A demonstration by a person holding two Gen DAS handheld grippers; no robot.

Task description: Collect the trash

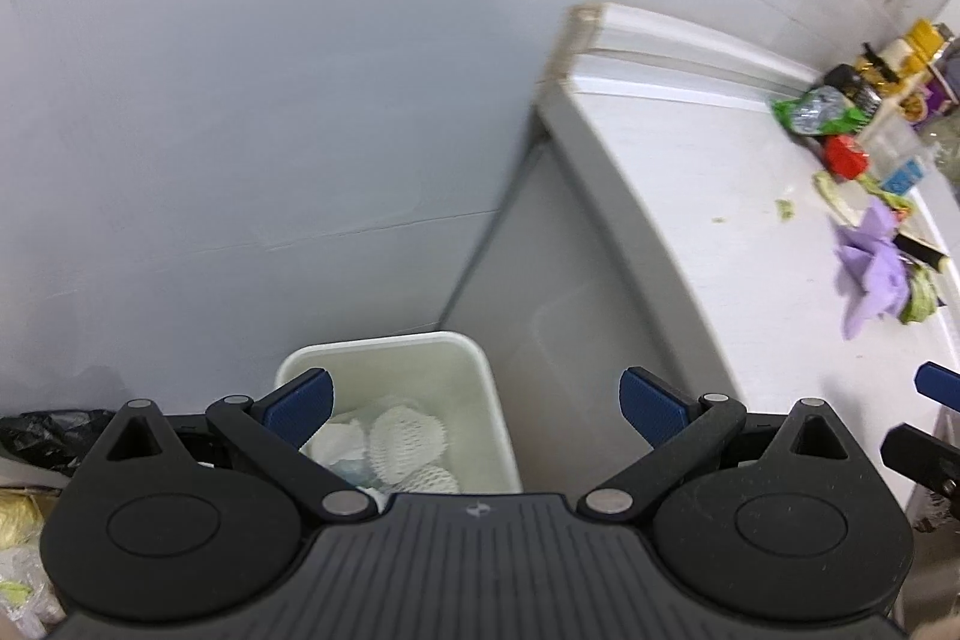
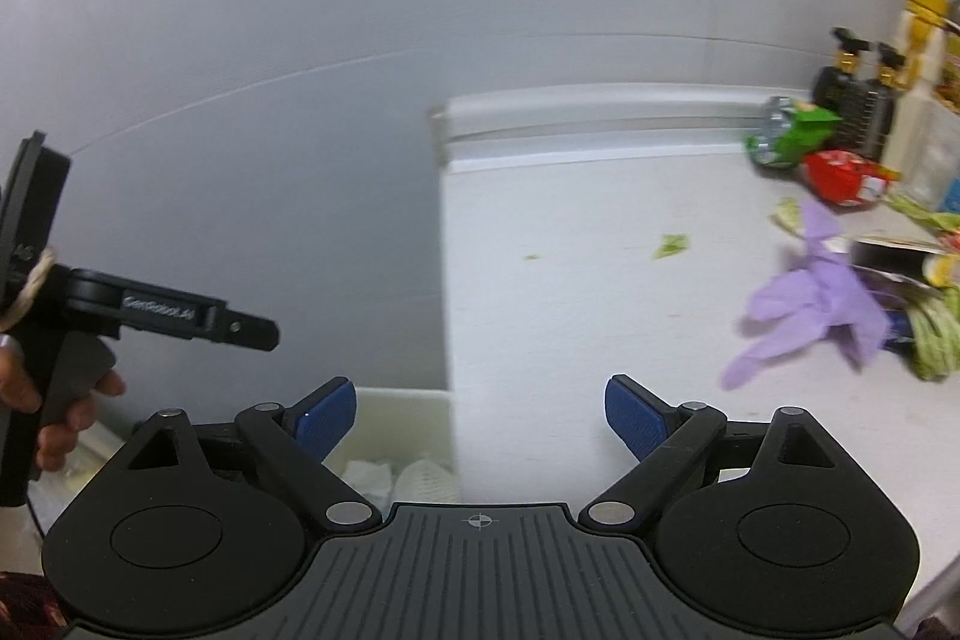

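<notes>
Both tools, left tool (image 1: 474, 403) and right tool (image 2: 480, 418), hung open and empty above the bin (image 1: 480, 370); a soft, light purple glove (image 2: 810, 304) lay near the surface's (image 2: 570, 310) right edge, likely easiest pinched at the cuff.

Grey wall (image 1: 270, 100), white counter (image 2: 570, 280)

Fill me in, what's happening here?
A person is clearing trash off a white counter with a handheld claw in each hand. Both the left claw and the right claw are open and empty, above a white bin on the floor beside the counter. The bin already holds white foam netting and crumpled paper. A purple glove, a red wrapper and a green wrapper still lie on the counter.
</notes>
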